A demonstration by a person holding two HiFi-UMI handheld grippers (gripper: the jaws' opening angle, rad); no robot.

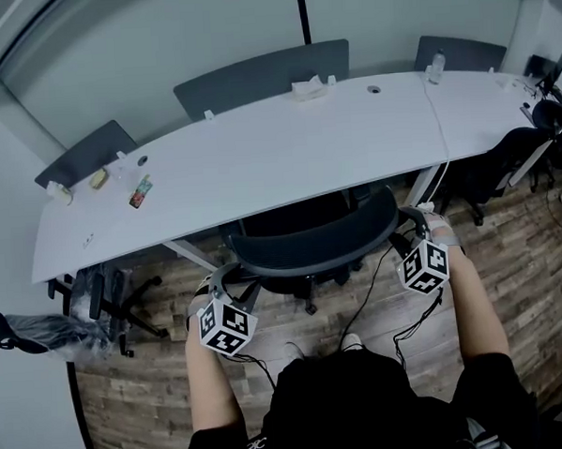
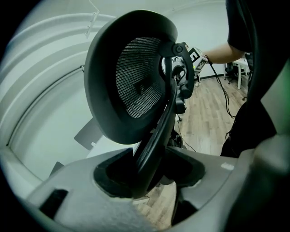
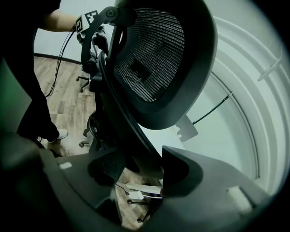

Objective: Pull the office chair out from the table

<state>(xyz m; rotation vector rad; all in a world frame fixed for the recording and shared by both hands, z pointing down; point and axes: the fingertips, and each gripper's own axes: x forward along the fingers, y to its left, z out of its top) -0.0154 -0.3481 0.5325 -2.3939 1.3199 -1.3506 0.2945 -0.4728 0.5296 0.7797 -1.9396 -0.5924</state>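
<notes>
A black mesh-backed office chair (image 1: 315, 245) stands tucked against the near edge of the long white table (image 1: 259, 159), its seat partly under the top. My left gripper (image 1: 224, 282) is shut on the left edge of the backrest frame, and my right gripper (image 1: 412, 224) is shut on the right edge. In the left gripper view the dark frame bar (image 2: 156, 136) runs between the jaws of the left gripper (image 2: 149, 174), with the mesh back (image 2: 133, 81) above. The right gripper view shows the right gripper (image 3: 138, 170) clamped on the frame below the mesh (image 3: 156, 54).
Another office chair (image 1: 106, 289) stands at the left, and a black one (image 1: 503, 160) at the right. Grey partitions (image 1: 259, 74) rise behind the table. A snack packet (image 1: 140, 191), a tissue box (image 1: 311, 86) and a bottle (image 1: 435, 67) lie on the top. Cables hang over the wood floor (image 1: 360, 304).
</notes>
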